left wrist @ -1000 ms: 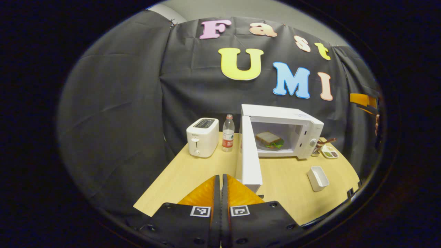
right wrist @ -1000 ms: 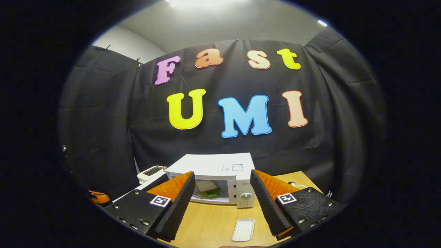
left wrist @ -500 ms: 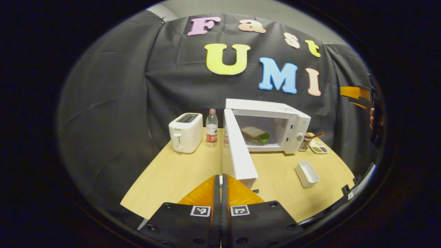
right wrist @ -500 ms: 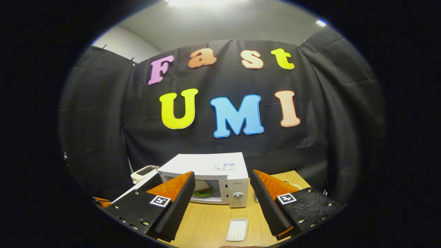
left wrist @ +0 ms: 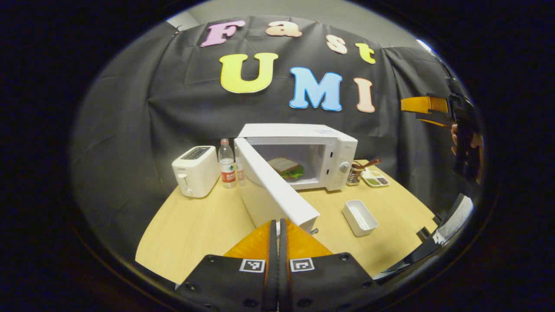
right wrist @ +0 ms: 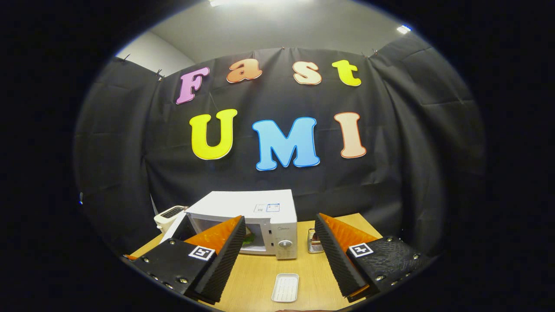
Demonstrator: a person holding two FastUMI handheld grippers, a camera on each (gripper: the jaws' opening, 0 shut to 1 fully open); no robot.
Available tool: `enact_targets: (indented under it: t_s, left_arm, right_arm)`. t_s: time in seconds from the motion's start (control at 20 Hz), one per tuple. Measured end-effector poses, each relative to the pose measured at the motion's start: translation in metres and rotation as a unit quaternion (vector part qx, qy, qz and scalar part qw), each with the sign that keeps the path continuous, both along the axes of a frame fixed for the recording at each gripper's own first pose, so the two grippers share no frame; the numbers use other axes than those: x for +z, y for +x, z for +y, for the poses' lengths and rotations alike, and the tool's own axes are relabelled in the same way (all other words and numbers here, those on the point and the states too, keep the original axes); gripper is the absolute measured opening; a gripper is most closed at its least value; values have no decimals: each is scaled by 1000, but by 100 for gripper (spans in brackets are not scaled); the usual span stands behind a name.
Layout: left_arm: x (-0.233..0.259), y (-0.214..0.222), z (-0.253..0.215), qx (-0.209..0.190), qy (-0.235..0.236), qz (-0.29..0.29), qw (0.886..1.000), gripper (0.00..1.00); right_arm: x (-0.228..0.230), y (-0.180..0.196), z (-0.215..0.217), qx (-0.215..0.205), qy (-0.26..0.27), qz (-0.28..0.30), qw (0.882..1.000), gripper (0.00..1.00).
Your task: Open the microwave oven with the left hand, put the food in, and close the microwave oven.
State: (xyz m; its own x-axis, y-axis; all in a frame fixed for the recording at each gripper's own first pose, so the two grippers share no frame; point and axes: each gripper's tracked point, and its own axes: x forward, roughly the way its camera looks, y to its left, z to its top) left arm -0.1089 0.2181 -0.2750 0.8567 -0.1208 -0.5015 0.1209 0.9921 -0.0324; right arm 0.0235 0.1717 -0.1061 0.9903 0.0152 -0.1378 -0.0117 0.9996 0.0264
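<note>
Left gripper view: left gripper [left wrist: 278, 229] fingers pressed together, empty, near the microwave [left wrist: 303, 151] door [left wrist: 275, 186], which stands open; sandwich [left wrist: 284, 168] inside. Right gripper [right wrist: 279, 247] fingers spread, empty, above the desk [right wrist: 260, 277]

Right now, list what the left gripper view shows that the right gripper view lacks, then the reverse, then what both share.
Left gripper view: a water bottle beside the toaster, the sandwich plainly inside the microwave, a condiment dish, and the left gripper shut near the open door.

Right gripper view: the right gripper, fingers spread wide, and ceiling lights.

Both: microwave with door open, toaster, small white tray, wooden table.
</note>
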Motion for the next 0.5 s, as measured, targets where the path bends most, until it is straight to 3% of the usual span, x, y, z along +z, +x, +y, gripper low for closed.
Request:
enact_targets:
  t_s: [0.5]
  left_arm:
    - [-4, 52, -79, -69, -9, 9, 997, 7]
  right_arm:
    - [4, 1, -66, -48, 0, -1, 999, 96]
